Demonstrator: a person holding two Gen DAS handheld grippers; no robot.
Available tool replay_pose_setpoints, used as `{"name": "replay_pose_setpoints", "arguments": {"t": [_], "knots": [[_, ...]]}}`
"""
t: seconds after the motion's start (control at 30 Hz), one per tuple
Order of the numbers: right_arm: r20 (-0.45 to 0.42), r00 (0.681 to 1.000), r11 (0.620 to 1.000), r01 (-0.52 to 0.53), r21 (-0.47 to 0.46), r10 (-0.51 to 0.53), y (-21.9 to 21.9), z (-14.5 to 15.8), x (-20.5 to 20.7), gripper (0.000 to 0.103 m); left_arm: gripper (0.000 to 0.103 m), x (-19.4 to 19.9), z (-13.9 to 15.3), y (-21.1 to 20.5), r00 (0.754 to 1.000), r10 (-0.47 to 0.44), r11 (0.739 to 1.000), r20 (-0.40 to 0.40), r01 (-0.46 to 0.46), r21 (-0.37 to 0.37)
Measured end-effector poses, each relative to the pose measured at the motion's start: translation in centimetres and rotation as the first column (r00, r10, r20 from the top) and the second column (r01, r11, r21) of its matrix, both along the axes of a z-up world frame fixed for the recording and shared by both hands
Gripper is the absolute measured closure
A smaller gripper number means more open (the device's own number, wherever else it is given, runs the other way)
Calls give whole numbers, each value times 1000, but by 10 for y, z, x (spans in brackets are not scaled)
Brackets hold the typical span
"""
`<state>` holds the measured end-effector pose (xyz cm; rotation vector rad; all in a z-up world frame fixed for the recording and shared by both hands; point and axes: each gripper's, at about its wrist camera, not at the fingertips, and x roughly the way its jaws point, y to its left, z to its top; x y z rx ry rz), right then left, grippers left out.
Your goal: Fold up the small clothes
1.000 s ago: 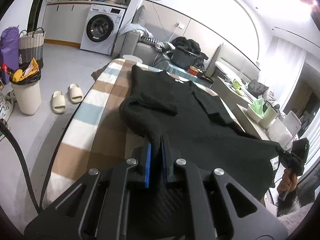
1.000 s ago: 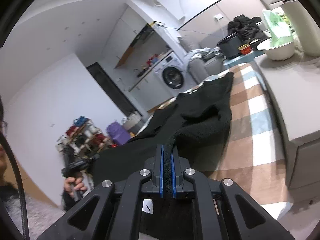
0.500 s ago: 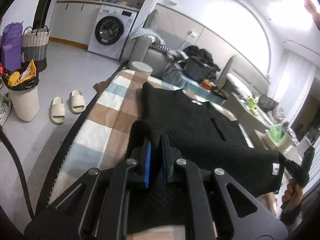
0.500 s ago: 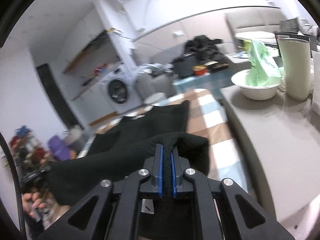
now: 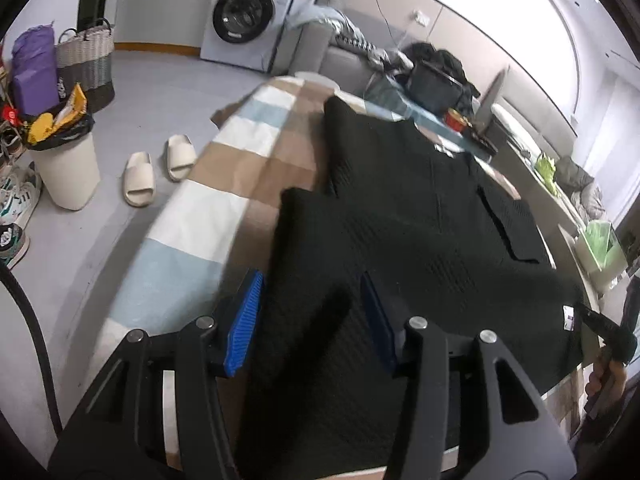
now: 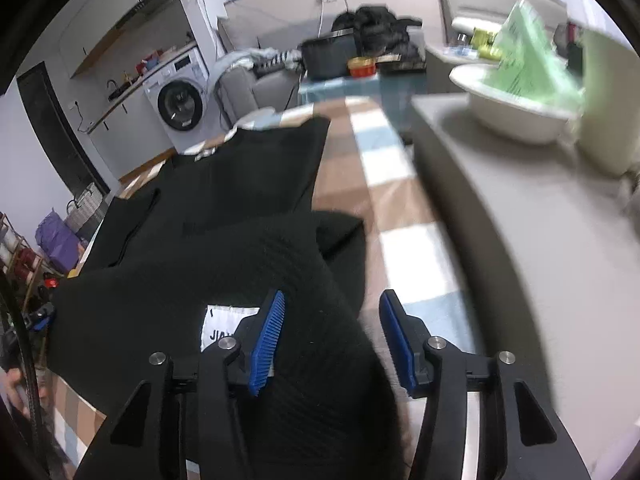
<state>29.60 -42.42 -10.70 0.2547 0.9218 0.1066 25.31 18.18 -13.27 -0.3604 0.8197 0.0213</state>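
Observation:
A black knitted garment (image 5: 420, 216) lies spread on a table under a checked cloth (image 5: 248, 160), its near edge folded over onto itself. My left gripper (image 5: 310, 320) hangs over the near left corner of the fold. Its jaws are opening, and a ridge of black fabric lies loose between the blue pads (image 5: 245, 320). My right gripper (image 6: 332, 340) is at the near right corner of the garment (image 6: 224, 208), jaws also opening. A hump of the fabric sits between its pads (image 6: 396, 340), beside a white label (image 6: 228, 324).
A grey counter (image 6: 520, 240) with a white bowl (image 6: 516, 112) and a green bag runs along the table's right side. On the floor to the left are slippers (image 5: 140, 178), a bin (image 5: 66, 164) and a basket (image 5: 86, 56). A washing machine (image 5: 248, 16) stands at the back.
Both grippers were shut on the garment's edge and carried it forward and down over the spread part. Now both sets of jaws stand apart and the fabric lies loose.

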Motion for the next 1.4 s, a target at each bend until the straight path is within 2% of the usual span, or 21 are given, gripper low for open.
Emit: {"name": "replay_pose_setpoints", "arguments": {"t": [0.1,0.27,0.33,0.37,0.43,0.47,0.57,0.77,1.03,1.17,1.3,1.4], "knots": [[-40,998,999,-41,11,41,8,-9,14,41,55,13,-5,-5,1000,-6,1000,-24,7,19],[-68,992,994,-109,-15,107,21,-16,32,37,55,42,-21,-2,996,-14,1000,-86,13,-15],[-64,990,991,-129,-41,127,27,-18,37,43,55,51,-23,-3,997,-19,1000,-80,17,-25],[-61,989,989,-140,-42,137,29,-18,37,55,55,54,-23,-4,997,-21,1000,-76,20,-15],[-61,984,983,-170,-64,166,36,-19,38,67,71,61,-26,-11,996,-49,999,-77,49,-4],[-63,980,980,-192,-53,189,38,-19,38,76,81,63,-27,-15,994,-66,998,-83,66,2],[-72,977,978,-203,-37,200,36,-19,33,81,88,58,-27,-30,992,-101,992,-71,106,71],[-101,969,974,-227,-18,224,30,-16,8,82,88,22,-24,-34,990,-121,990,-76,125,58],[-129,958,966,-259,-5,256,13,-10,-70,79,87,-66,-17,-36,989,-126,992,-74,128,20],[-102,965,970,-243,-4,241,3,-4,-86,72,84,-85,-9,-35,992,-113,993,-53,115,30],[-70,971,974,-228,19,229,-7,8,-92,70,82,-99,0,-33,995,-93,995,-40,94,25],[-65,962,964,-264,22,265,-11,14,-97,66,82,-109,5,-31,996,-88,996,-30,89,13]]}}
